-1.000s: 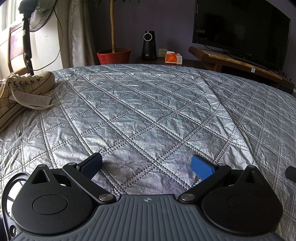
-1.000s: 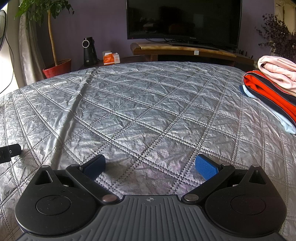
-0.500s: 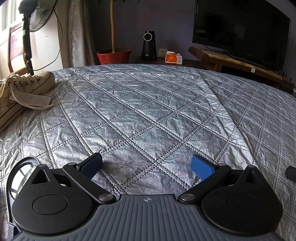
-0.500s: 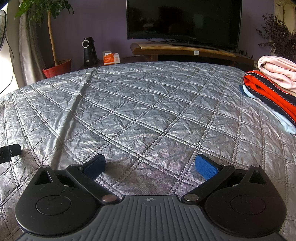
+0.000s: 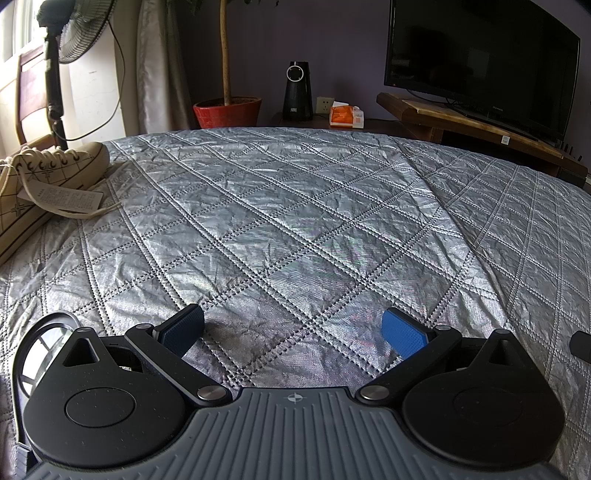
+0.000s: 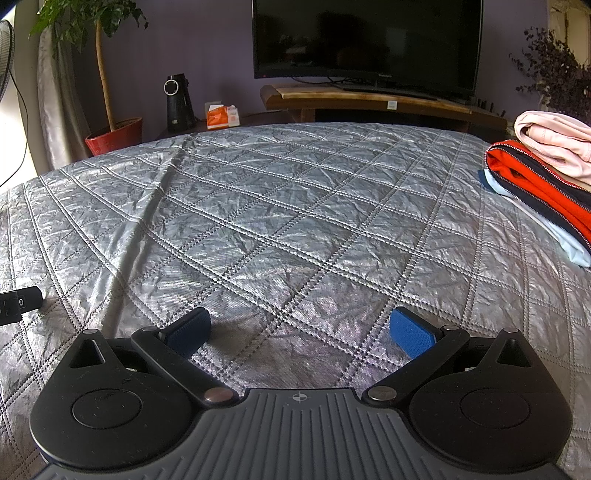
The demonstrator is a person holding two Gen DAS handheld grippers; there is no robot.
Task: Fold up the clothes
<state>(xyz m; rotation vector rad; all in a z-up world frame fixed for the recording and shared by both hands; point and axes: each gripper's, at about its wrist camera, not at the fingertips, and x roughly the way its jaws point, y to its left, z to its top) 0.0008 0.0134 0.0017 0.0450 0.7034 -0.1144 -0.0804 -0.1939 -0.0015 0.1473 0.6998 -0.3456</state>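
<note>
A stack of folded clothes lies at the right edge of the right wrist view: a pink garment (image 6: pixel 557 144) on top, a red and navy zipped one (image 6: pixel 535 188) under it, a pale blue one (image 6: pixel 554 232) at the bottom. My right gripper (image 6: pixel 300 331) rests low over the silver quilted bedspread (image 6: pixel 295 206), open, with nothing between its blue pads, well left of the stack. My left gripper (image 5: pixel 293 330) is also open and empty over the bedspread (image 5: pixel 295 206). No garment shows in the left wrist view.
A cream checked sneaker (image 5: pixel 44 177) with a paper tag lies on the bed's left side. A black end of the other gripper shows at each view's edge (image 6: pixel 18 304) (image 5: pixel 581 341). Beyond the bed stand a TV (image 6: pixel 365 40), wooden bench (image 6: pixel 369 101), red plant pot (image 5: pixel 227 110), fan (image 5: pixel 70 33).
</note>
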